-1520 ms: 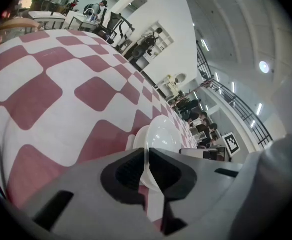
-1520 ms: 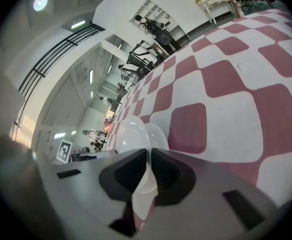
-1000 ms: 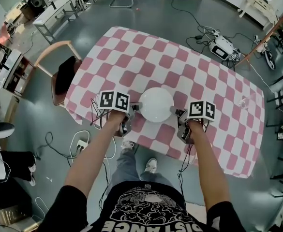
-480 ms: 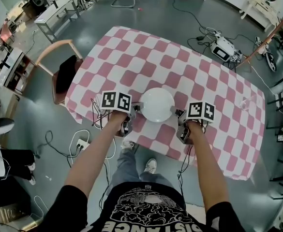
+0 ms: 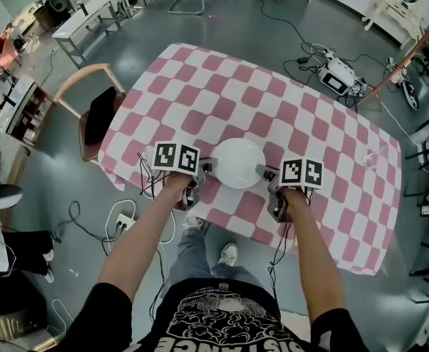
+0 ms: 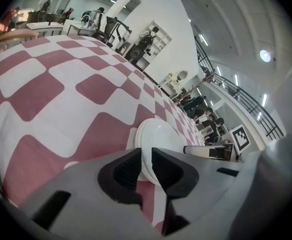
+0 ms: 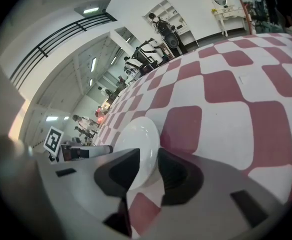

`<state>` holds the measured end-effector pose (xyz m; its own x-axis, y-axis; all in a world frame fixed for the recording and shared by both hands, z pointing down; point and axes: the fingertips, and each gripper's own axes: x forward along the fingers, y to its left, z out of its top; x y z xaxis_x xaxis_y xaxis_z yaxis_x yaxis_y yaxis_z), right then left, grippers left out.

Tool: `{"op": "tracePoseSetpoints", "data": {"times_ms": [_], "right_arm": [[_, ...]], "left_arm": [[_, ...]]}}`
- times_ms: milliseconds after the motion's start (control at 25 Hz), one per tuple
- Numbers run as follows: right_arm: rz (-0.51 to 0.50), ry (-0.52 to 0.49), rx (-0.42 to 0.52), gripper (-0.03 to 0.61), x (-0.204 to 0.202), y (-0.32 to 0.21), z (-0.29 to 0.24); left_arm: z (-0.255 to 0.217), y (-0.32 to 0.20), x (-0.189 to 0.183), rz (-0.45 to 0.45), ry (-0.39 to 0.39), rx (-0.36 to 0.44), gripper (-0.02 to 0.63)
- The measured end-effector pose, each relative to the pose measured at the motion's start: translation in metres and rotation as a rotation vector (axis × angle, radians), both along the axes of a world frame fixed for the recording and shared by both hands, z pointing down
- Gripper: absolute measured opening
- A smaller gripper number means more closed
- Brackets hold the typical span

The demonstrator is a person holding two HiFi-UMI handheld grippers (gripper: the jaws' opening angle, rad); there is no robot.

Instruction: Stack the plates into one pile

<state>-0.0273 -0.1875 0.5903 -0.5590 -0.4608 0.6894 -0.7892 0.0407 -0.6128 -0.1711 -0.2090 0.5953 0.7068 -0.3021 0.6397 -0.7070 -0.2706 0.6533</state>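
A pile of white plates point(image 5: 237, 163) rests on the pink-and-white checked tablecloth point(image 5: 273, 101), near the front edge. My left gripper point(image 5: 199, 174) is at the pile's left rim and my right gripper point(image 5: 266, 176) at its right rim. In the left gripper view the plates' point(image 6: 158, 134) rim lies between the jaws of the left gripper point(image 6: 146, 156), which have just been opening and stand narrowly apart. In the right gripper view the plates' point(image 7: 136, 134) rim sits between the right gripper's point(image 7: 148, 166) jaws, which have just been opening, with tablecloth showing beside the rim.
A wooden chair with a black cushion point(image 5: 97, 114) stands at the table's left side. A clear glass point(image 5: 372, 156) is on the cloth at the far right. Cables and a power strip point(image 5: 122, 218) lie on the floor below the front edge.
In the head view the pile has sunk slightly and looks flatter on the cloth. Both grippers have stayed at its rims.
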Motion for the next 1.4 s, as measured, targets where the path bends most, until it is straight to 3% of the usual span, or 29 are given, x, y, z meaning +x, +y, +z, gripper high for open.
{"op": "tracePoseSetpoints", "data": {"times_ms": [480, 1000, 1400], "right_arm": [[0.026, 0.029, 0.045, 0.141, 0.011, -0.005, -0.011], [0.101, 0.126, 0.260, 0.110, 0.045, -0.029, -0.092], [0.203, 0.227, 0.454, 0.034, 0.086, -0.041, -0.168]], "left_arm": [[-0.017, -0.008, -0.005, -0.002, -0.017, 0.058, 0.078], [-0.112, -0.048, 0.027, 0.063, -0.032, 0.326, 0.072], [-0.179, -0.070, 0.060, 0.108, -0.013, 0.506, 0.059]]}}
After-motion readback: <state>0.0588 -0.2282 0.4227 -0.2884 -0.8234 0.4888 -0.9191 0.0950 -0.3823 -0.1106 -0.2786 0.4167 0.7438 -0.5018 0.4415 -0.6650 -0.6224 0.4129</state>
